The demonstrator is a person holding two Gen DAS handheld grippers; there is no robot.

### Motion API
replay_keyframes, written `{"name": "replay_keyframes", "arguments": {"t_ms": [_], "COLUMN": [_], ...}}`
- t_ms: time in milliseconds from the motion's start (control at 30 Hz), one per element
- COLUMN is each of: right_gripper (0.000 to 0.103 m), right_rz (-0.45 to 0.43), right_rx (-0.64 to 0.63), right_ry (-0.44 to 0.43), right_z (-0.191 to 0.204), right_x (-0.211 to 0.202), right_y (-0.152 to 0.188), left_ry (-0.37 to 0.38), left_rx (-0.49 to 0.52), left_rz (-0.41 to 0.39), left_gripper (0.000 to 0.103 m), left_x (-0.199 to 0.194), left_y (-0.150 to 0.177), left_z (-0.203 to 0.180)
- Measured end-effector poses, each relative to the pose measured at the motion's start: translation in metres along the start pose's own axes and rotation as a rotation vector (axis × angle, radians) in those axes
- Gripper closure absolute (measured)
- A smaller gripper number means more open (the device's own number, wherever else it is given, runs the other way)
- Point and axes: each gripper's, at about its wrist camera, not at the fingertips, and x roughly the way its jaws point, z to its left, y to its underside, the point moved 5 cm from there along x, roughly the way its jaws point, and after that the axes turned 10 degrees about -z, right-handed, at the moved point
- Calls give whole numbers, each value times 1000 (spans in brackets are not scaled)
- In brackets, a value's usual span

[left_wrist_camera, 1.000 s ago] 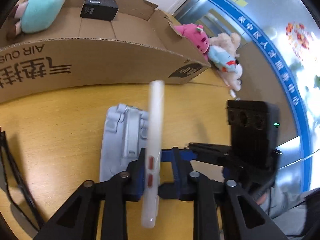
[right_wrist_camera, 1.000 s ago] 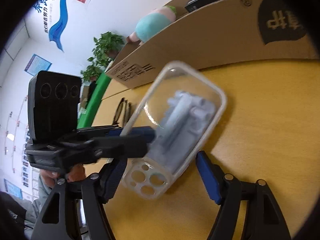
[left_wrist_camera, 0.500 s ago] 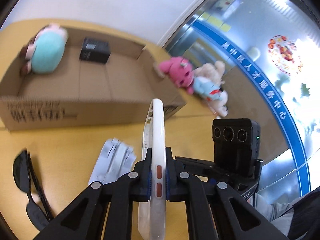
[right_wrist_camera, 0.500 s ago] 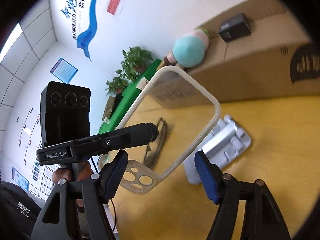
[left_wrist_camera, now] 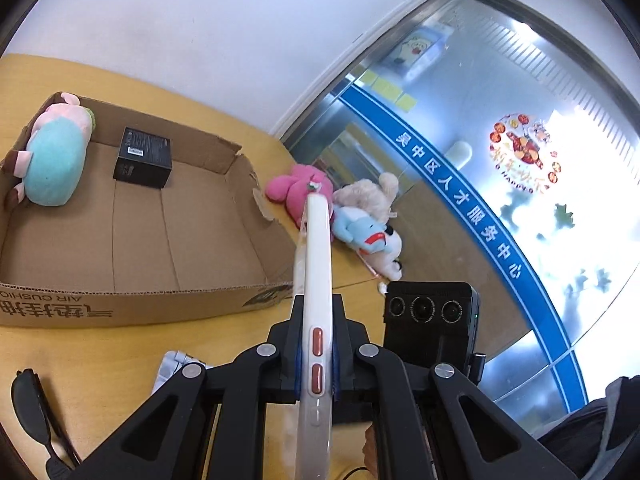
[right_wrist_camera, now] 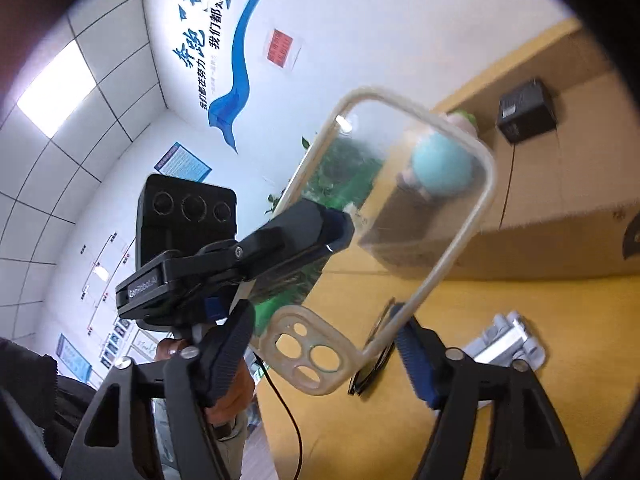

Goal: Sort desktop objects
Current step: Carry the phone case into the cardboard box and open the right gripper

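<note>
A clear phone case [left_wrist_camera: 318, 280] with orange side buttons stands edge-on in the left wrist view, and my left gripper [left_wrist_camera: 316, 320] is shut on its long edges. It hangs above the yellow table. In the right wrist view the phone case [right_wrist_camera: 404, 208] shows its flat back, with the left gripper [right_wrist_camera: 340, 228] clamping it from the left. My right gripper [right_wrist_camera: 324, 340] straddles the case's camera-hole end. Its jaws are closing, with the case between them and the pads close beside its edges. An open cardboard box [left_wrist_camera: 140, 308] lies beyond.
Inside the box lie a teal plush [left_wrist_camera: 54, 164] and a small black box [left_wrist_camera: 144, 158]. A grey folded stand [right_wrist_camera: 508, 336] and dark sunglasses [left_wrist_camera: 28, 404] rest on the table below. Pink and pale plush toys [left_wrist_camera: 300, 192] sit right of the box. A person's hand holds each gripper.
The left jaws have shut on the case. Both grippers rose and tipped up, lifting the case off the grey stand. The right jaws have narrowed around its lower end.
</note>
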Motion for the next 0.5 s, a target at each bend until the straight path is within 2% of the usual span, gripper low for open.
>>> {"name": "replay_keyframes", "arguments": {"t_ms": [67,133,233,333,500], "right_gripper": [61,75,78,82,83], "right_rz": [-39,-46,-22,-5,25], "right_rx": [-15,-40,-85,-117,-151], "right_ry": [9,53,110,149,185], "right_z": [1,-1,-1,1,-6], "right_x": [-11,-18,-15,-9,12], "right_y": [-13,-23,-31,-38,-51], "left_ry": [3,10,-2,-43,-87], "left_rx": [-18,-31,-31,-33,-15], "left_rz": [-6,-5,-2,-9,-27], "left_gripper": [91,89,86,76,74], "left_x": [-2,-3,1,2,5], "left_y": [-4,-5,-7,-11,-31], "left_z": [7,11,17,29,50]}}
